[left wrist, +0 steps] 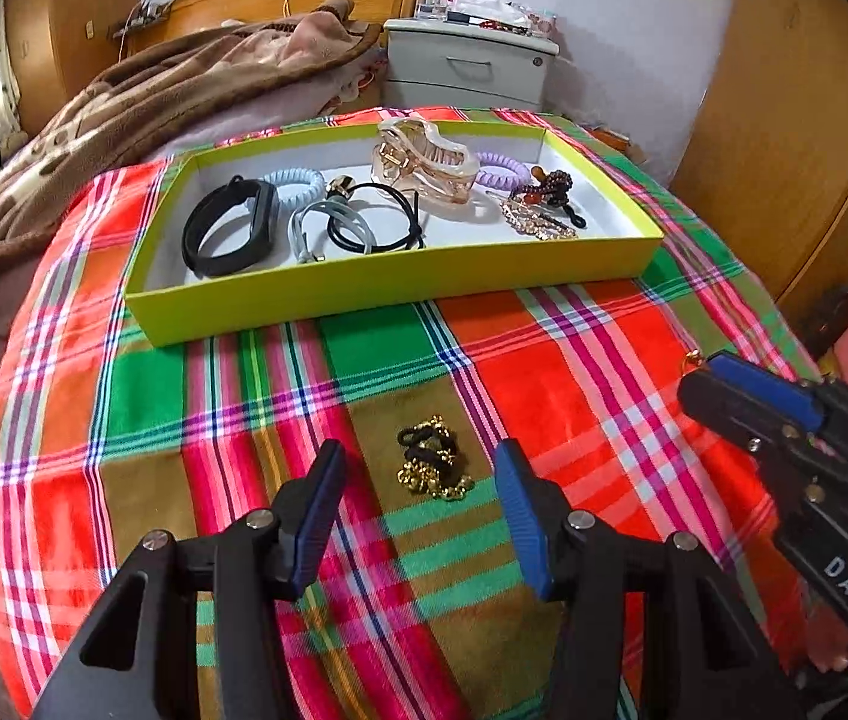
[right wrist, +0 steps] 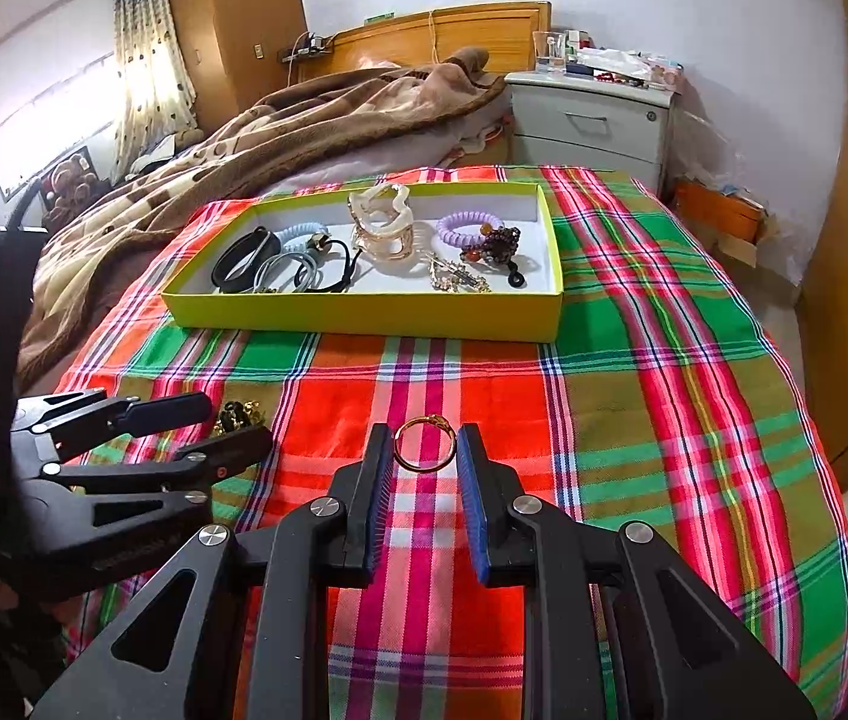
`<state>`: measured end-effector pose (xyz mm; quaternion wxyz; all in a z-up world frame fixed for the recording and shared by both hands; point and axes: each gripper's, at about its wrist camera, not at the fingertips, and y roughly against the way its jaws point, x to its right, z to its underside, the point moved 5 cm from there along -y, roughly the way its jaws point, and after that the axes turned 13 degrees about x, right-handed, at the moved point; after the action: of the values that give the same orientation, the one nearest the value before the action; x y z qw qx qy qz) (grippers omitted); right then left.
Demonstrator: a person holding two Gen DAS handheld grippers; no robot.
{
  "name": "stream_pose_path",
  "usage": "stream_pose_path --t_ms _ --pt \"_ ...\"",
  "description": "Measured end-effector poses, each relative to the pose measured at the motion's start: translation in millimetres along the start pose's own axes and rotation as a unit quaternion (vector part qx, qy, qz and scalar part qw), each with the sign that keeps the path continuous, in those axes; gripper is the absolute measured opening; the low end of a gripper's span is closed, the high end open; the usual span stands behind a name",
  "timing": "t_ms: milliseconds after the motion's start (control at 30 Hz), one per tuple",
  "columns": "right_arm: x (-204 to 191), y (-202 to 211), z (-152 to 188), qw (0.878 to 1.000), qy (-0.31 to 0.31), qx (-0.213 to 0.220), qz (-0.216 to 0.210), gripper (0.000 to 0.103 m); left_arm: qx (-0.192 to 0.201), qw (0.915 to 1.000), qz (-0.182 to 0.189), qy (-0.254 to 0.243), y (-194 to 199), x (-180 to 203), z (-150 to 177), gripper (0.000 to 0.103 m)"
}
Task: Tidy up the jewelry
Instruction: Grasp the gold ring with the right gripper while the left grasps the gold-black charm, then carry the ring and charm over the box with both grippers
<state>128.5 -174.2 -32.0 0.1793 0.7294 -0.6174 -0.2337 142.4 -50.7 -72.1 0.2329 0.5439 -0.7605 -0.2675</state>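
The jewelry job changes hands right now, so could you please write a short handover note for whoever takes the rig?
Right gripper: closed on the gold ring, low over the plaid cloth.
Left gripper: open, empty, straddling the gold chain and black hair ties on the cloth.
Done: yellow-green box already holds the black band, hair ties, claw clip, purple coil tie and beaded pieces.
Left: put the ring in the box, then pick up the chain pile and box it.
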Motion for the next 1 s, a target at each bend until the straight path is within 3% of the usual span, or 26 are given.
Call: stream_pose_path --t_ms 133,233,500,1000 --pt "1 0 0 1.000 -0.002 0.001 0.001 0.022 0.002 0.9998 -0.016 -0.013 -1 -2 0 0.037" --pt "3 0 0 1.000 -0.004 0.002 0.001 0.022 0.000 0.9999 -0.015 -0.007 0 -5 -1 0.021" --pt "5 0 -6 1.000 -0.005 0.008 0.005 0.022 -0.002 0.9999 -0.003 0.013 5 -12 -1 0.020" --pt "-1 -10 -37 1.000 -0.006 0.027 -0.009 0.022 0.038 0.9982 -0.001 0.046 25 -39 -35 0.020"
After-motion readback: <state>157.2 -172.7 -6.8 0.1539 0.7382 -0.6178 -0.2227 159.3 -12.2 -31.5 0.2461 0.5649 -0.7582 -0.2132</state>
